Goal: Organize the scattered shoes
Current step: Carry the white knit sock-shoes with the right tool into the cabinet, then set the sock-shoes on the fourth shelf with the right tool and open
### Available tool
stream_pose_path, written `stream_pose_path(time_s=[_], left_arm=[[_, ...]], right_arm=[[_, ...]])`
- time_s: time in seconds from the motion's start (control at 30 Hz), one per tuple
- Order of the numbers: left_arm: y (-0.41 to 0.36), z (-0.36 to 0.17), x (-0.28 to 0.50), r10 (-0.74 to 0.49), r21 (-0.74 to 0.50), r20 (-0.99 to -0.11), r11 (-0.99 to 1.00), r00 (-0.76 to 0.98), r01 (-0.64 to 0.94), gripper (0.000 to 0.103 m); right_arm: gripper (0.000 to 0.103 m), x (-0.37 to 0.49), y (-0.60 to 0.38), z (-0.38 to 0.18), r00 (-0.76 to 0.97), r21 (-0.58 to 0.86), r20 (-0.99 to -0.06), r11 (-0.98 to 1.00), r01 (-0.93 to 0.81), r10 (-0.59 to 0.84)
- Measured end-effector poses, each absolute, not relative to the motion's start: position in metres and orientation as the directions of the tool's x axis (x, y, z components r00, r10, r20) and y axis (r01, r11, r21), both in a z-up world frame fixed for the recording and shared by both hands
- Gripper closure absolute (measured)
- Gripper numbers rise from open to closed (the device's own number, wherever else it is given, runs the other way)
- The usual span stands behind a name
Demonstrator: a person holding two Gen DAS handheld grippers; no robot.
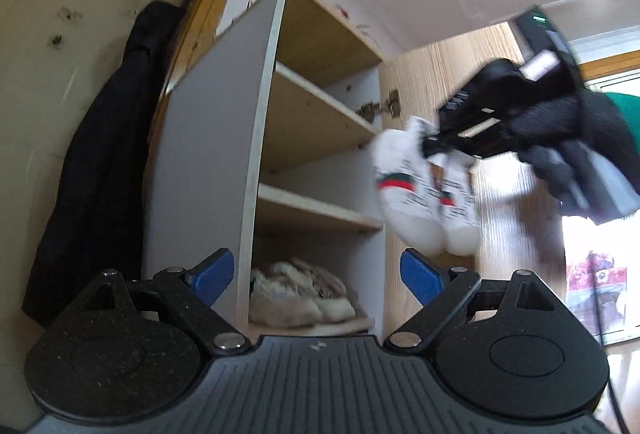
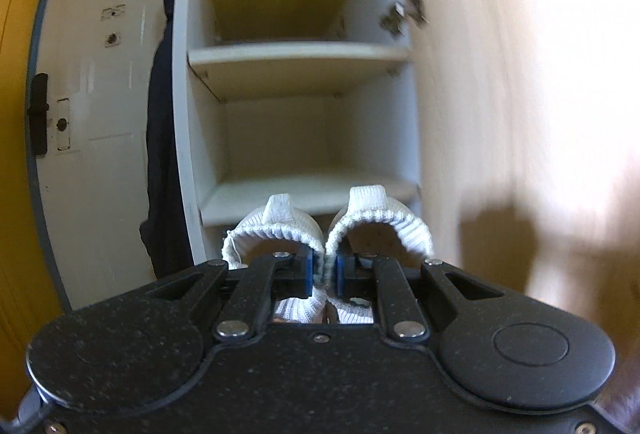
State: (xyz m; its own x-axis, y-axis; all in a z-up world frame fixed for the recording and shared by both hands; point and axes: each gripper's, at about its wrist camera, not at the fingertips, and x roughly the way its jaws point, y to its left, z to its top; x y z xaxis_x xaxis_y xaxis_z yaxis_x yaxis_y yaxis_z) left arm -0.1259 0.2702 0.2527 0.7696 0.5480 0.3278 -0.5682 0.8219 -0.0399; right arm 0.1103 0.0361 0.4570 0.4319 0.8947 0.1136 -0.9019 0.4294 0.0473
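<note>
White knit collars of two sneakers point(image 2: 328, 230) sit pinched together between the blue pads point(image 2: 308, 270) of my right claw point(image 2: 325, 271), which is closed narrow on the two inner collar edges. That claw points roughly level at an open cabinet point(image 2: 296, 53), with the pair held in front of its lower shelf point(image 2: 304, 199). In the left wrist view the same claw point(image 1: 430, 147) reaches in from the right, gripped by my dark-gloved hand point(image 1: 560, 121) with a green sleeve point(image 1: 624, 113) behind it; the sneakers point(image 1: 424, 193) hang toe-down from it, clear of every shelf, just right of the cabinet's front edge. Each shoe carries a green-and-red stripe on its side and lines of dark print, too blurred to read.

My left claw point(image 1: 316, 282) is tipped slightly upward toward the cabinet. Its blue pads point(image 1: 212, 280) stand wide apart with nothing between them. Beyond them, on the bottom shelf, lies a pale fluffy pair point(image 1: 300, 294). A dark coat point(image 1: 108, 161) hangs on the door point(image 1: 60, 13) left of the cabinet. A wood-grain panel point(image 1: 452, 73) stands to the cabinet's right, with hinges point(image 1: 380, 107) at the joint. No brand name or label is legible in either view.
</note>
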Motion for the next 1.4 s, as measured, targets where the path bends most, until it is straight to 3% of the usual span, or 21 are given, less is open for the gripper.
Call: stream_pose_path(time_s=[0.37,0.6,1.17,1.4], left_arm=[[0.275,0.247,-0.104,0.566,-0.013,0.299,0.808,0.769,-0.589,0.012],[0.289,0.24,-0.102,0.579,-0.061,0.253,0.809,0.775,-0.585,0.012],[0.311,0.233,-0.101,0.615,-0.16,0.19,0.789,0.765,-0.594,0.012],[0.315,0.229,-0.097,0.619,-0.183,0.174,0.784,0.766,-0.593,0.012]], right_arm=[[0.092,0.124,0.105,0.518,0.389,0.027,0.078,0.388,-0.921,0.918],[0.092,0.131,0.139,0.545,0.385,0.006,0.048,0.385,-0.923,0.922],[0.092,0.158,0.202,0.564,0.421,-0.034,-0.011,0.421,-0.906,0.907],[0.081,0.171,0.23,0.563,0.461,-0.035,-0.078,0.46,-0.887,0.884]])
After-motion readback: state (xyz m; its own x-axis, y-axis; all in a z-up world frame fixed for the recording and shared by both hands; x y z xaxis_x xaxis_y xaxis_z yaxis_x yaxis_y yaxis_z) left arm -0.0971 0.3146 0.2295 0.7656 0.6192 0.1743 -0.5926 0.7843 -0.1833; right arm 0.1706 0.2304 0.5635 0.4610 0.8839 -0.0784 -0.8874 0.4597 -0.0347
